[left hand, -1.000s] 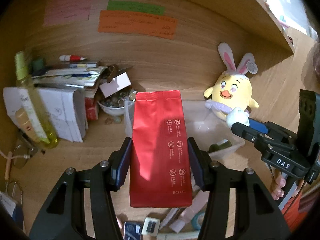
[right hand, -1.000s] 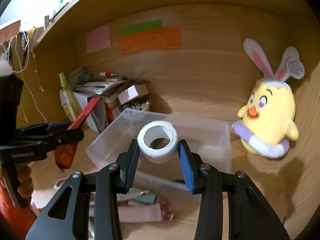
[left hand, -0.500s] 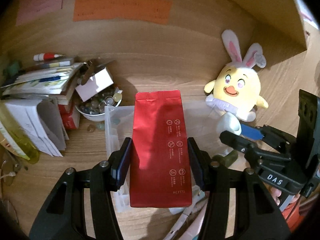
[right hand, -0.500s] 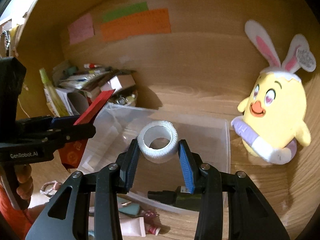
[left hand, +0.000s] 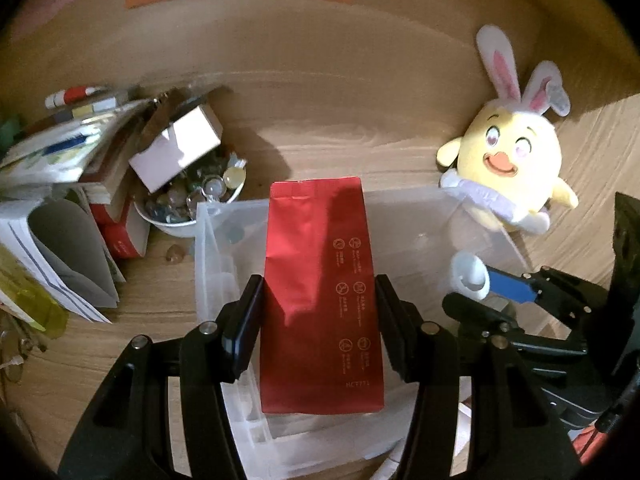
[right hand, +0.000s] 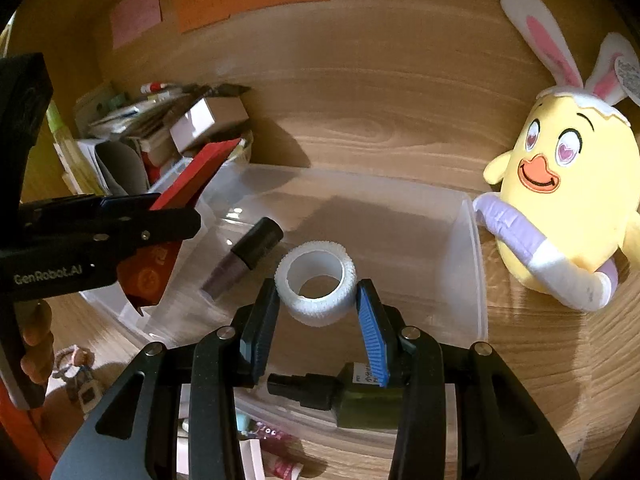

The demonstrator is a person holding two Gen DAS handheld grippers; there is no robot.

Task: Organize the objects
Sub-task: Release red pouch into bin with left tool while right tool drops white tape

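Wooden desk (right hand: 360, 120) is carrying our clear bin (right hand: 476, 264), already containing two bottles. We are gripping a red pouch (left hand: 320, 288) in the left gripper (left hand: 316, 320) and a white tape roll (right hand: 316, 280) in the right gripper (right hand: 318, 312); clutter at 6 o'clock is waiting.

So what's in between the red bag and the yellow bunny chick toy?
In the left wrist view, between the red bag and the plush chick lies a bare stretch of the clear plastic box, then its rim.
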